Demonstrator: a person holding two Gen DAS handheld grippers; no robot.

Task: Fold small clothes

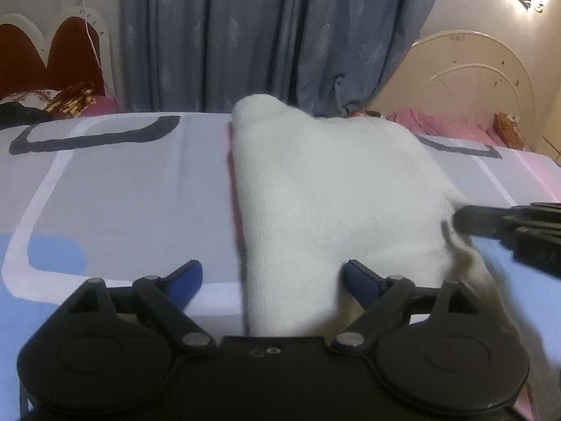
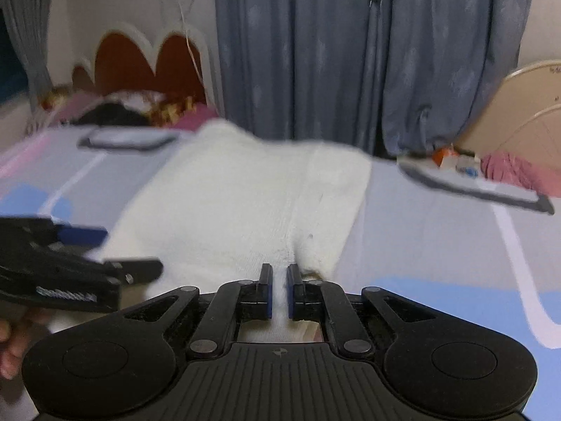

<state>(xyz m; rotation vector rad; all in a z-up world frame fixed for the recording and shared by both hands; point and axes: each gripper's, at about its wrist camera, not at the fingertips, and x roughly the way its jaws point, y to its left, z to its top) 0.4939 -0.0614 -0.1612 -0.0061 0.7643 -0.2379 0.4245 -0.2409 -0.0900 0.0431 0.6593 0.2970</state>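
A white knitted garment [image 1: 326, 189] lies on the patterned bedsheet [image 1: 115, 182], its near part running under my left gripper [image 1: 271, 277]. The left gripper is open, its blue-padded fingers spread wide over the garment's near edge. In the right wrist view the same garment [image 2: 245, 196] lies flat ahead. My right gripper [image 2: 279, 280] is shut on the garment's near edge, white cloth pinched between the pads. The right gripper [image 1: 491, 221] also shows at the right in the left wrist view, against the garment's right side. The left gripper [image 2: 115, 252] shows open at the left in the right wrist view.
The bed carries a grey, blue and pink sheet [image 2: 438, 231]. Blue curtains [image 1: 266, 35] hang behind it. A red and white headboard [image 1: 52, 49] stands at far left, a cream headboard [image 1: 466, 73] at far right. Pillows and clothes [image 1: 70, 101] lie along the back.
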